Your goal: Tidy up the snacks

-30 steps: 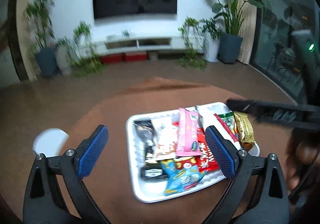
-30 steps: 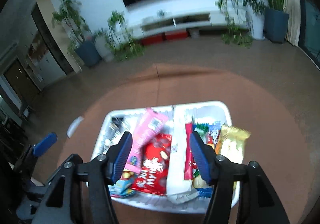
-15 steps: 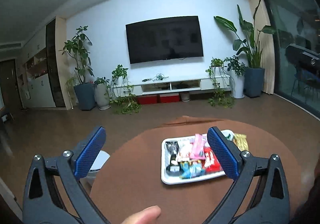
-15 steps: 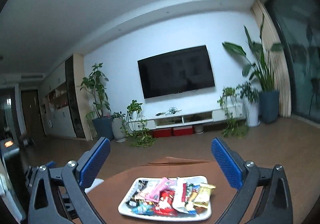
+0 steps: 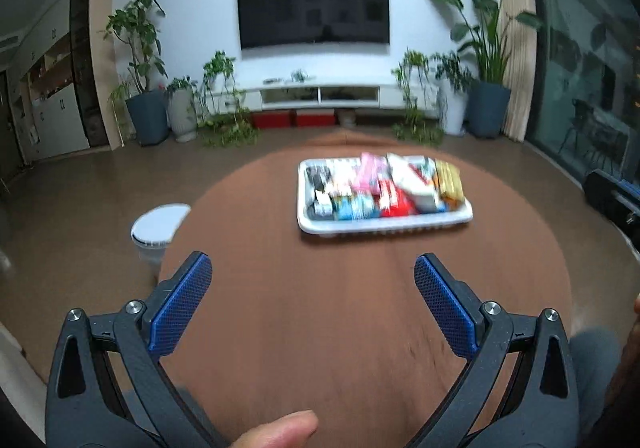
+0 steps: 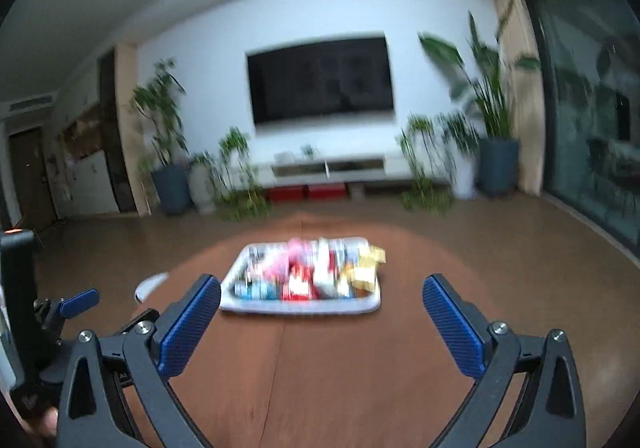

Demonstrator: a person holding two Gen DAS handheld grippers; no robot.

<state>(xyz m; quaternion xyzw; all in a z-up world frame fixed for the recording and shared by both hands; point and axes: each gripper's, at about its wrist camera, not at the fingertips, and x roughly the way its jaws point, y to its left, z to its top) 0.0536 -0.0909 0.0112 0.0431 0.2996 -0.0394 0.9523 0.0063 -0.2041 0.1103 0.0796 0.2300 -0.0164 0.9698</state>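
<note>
A round brown desk [image 5: 360, 320] fills the foreground of a living room, a wall-mounted television [image 5: 313, 7] and potted plants [image 5: 486, 59] behind it. On the desk's far half sits a white tray [image 5: 384, 224] heaped with snack packets [image 5: 384, 187], among them a pink pack, a red one and a gold one at the tray's right end, all blurred. The left gripper [image 5: 313, 280] hovers over the desk's near side with its blue-padded fingers [image 5: 182, 304] spread wide and released, grasping nothing; the tray lies well ahead of them, slightly right of centre. The right gripper [image 6: 321, 302] likewise has its fingers [image 6: 452, 324] parted and released, the tray lying just beyond the tips, nearer the left finger. A white round stool [image 5: 160, 226] stands beside the desk's left edge, and a thumb [image 5: 280, 430] shows at the bottom of the left wrist view.
</note>
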